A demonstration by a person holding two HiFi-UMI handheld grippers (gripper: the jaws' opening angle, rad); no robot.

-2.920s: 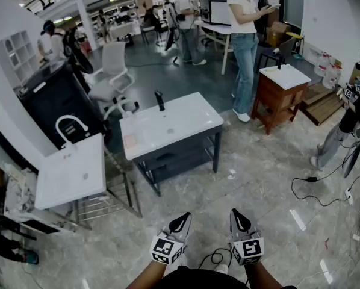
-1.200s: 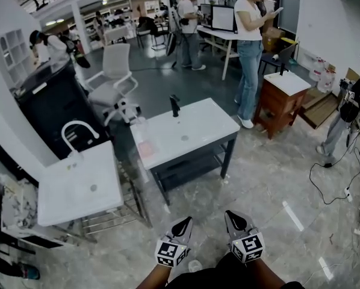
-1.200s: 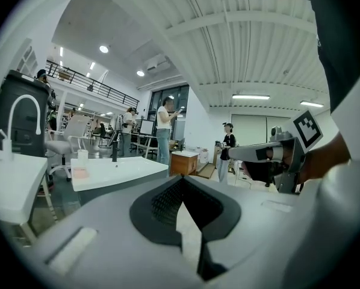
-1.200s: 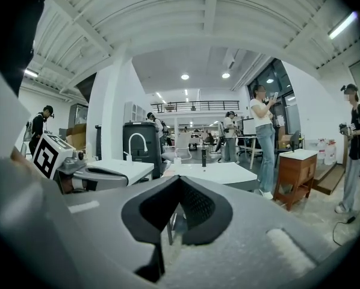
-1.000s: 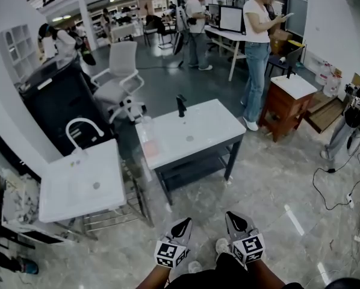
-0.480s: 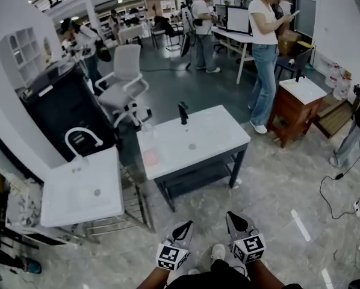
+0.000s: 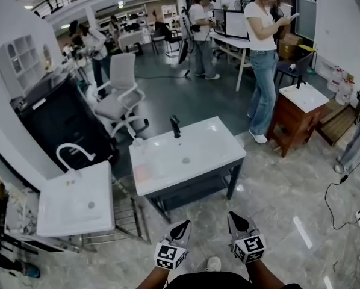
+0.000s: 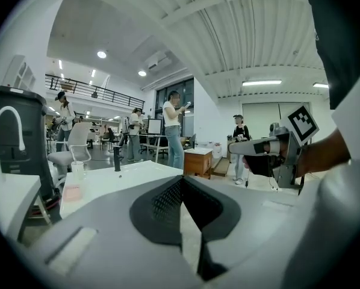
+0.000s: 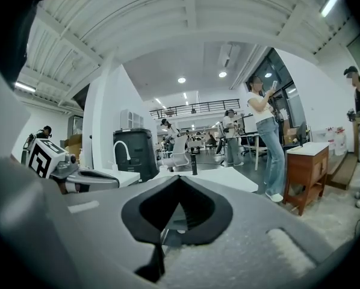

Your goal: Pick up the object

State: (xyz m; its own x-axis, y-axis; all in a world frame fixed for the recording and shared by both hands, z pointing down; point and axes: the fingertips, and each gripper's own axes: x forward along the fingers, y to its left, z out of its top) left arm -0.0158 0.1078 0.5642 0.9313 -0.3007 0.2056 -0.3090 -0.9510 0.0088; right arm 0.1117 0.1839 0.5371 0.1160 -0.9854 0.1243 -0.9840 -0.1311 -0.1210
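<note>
Below, left gripper (image 7: 182,226) and right gripper (image 7: 235,217) pinched together, empty — forearms (image 7: 148,276) cut off.

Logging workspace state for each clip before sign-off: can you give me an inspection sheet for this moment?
Surface: white sink top on a dark frame, ahead of both grippers.
Job's things: target unclear; black faucet, cup and pink pad sit on the top.
Clutter: nothing seen.
Grippers: left gripper and right gripper, fingers shut, empty, short of the top.
Cables: black cable on the floor at right.
Surroundings: second sink and chair at left, wooden cabinet at right, people beyond.
</note>
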